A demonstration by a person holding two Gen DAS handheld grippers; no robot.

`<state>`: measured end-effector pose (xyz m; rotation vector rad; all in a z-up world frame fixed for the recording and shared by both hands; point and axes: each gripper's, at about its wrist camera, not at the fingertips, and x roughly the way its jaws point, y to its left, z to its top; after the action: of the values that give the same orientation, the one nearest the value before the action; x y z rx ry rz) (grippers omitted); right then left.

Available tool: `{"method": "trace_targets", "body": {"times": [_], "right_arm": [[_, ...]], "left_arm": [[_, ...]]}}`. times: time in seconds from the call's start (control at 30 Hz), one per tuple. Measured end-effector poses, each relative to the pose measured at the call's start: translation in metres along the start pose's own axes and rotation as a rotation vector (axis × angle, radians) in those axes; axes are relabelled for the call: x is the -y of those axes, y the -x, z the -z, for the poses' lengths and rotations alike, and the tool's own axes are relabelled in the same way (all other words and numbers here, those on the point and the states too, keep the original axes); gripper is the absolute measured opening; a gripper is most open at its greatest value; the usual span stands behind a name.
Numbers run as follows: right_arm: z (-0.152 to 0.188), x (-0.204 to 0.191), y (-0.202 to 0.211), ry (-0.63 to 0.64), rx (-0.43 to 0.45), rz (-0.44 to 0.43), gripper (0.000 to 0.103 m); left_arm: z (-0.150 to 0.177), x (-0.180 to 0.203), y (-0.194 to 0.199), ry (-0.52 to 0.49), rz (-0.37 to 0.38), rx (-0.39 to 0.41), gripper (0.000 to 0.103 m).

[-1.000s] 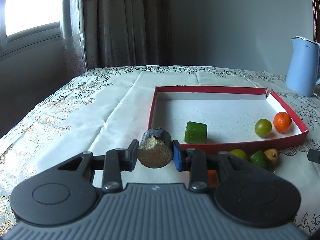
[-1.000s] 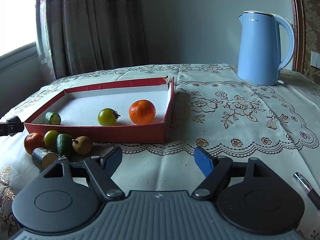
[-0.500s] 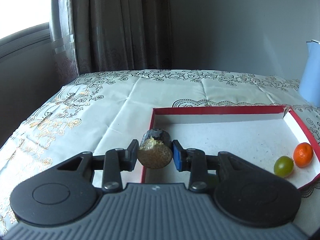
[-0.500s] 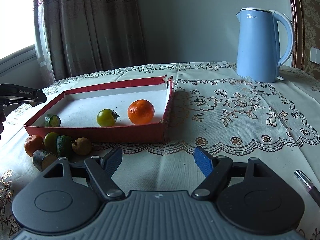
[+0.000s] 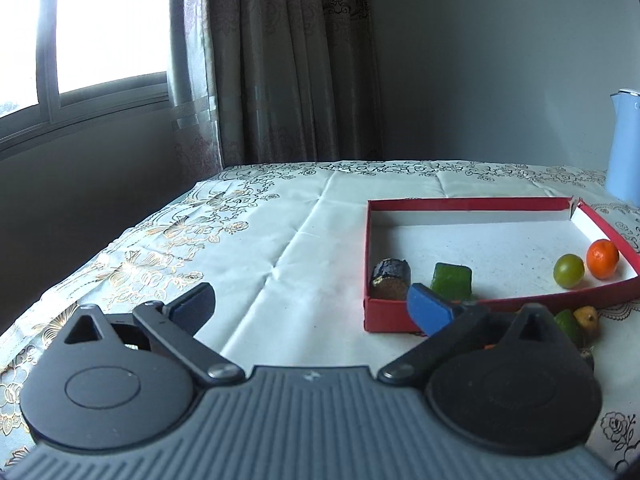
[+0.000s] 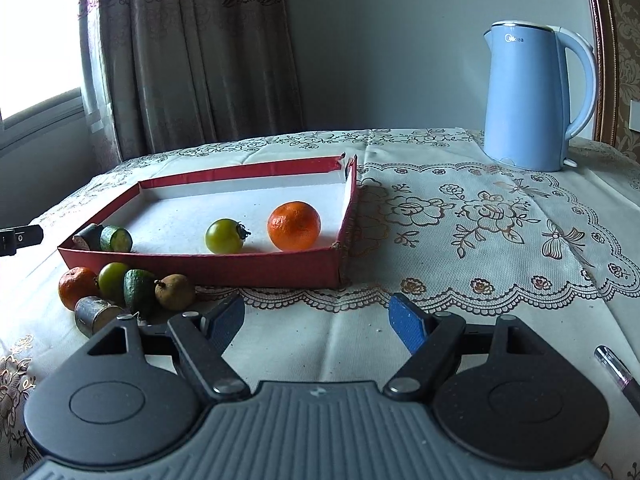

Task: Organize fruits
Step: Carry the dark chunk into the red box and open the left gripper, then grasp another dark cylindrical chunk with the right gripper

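Note:
A red tray (image 5: 468,203) (image 6: 208,266) lies on the table. In it are a dark cut piece (image 5: 390,279) (image 6: 86,236) in the near left corner, a green cucumber chunk (image 5: 452,282) (image 6: 116,239), a green tomato (image 5: 569,271) (image 6: 224,236) and an orange tangerine (image 5: 603,253) (image 6: 294,225). My left gripper (image 5: 310,304) is open and empty, just in front of the tray's left corner. My right gripper (image 6: 318,318) is open and empty in front of the tray. Loose fruit lies before the tray: a tangerine (image 6: 76,288), a green fruit (image 6: 113,277), an avocado (image 6: 138,290), a brown fruit (image 6: 174,291) and a dark cut piece (image 6: 96,315).
A blue kettle (image 6: 534,98) stands at the back right of the table. A pen (image 6: 618,374) lies at the right near my right gripper. A curtain and window are behind the table. The table's left edge drops off near my left gripper.
My left gripper opened and let go of the dark cut piece, which now lies in the tray's near left corner. The left gripper drew back. The right gripper stayed put.

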<state>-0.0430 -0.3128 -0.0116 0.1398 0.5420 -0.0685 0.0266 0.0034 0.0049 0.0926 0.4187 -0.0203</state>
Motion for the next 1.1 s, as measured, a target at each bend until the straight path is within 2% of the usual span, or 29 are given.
{"method": "trace_targets", "body": {"times": [0.13,0.2,0.27,0.43,0.67,0.83,1.03,1.07,1.1], "right_arm": [[0.004,-0.021,0.01,0.091,0.044,-0.072,0.079],[0.005,-0.037,0.011,0.129,0.031,-0.129,0.079],[0.006,-0.055,0.01,0.192,0.026,-0.158,0.079],[0.004,-0.09,0.009,0.256,0.015,-0.232,0.079],[0.006,-0.12,0.002,0.312,-0.02,-0.277,0.079],[0.006,-0.128,-0.005,0.311,-0.046,-0.282,0.079],[0.007,-0.132,-0.018,0.315,-0.088,-0.27,0.065],[0.007,-0.132,-0.018,0.312,-0.087,-0.268,0.059],[0.006,-0.13,-0.019,0.301,-0.088,-0.263,0.048]], "left_arm": [[0.013,-0.015,-0.007,0.055,-0.016,-0.039,0.103],[0.017,-0.019,-0.014,0.083,-0.018,-0.07,0.103],[0.016,-0.024,-0.014,0.11,-0.002,-0.069,0.103],[0.019,-0.03,-0.016,0.138,0.018,-0.093,0.103],[0.02,-0.032,-0.017,0.15,0.033,-0.097,0.103],[0.02,-0.033,-0.017,0.16,0.036,-0.098,0.103],[0.02,-0.033,-0.017,0.163,0.035,-0.094,0.103],[0.021,-0.033,-0.016,0.164,0.035,-0.093,0.103],[0.021,-0.033,-0.016,0.164,0.035,-0.094,0.103]]}}
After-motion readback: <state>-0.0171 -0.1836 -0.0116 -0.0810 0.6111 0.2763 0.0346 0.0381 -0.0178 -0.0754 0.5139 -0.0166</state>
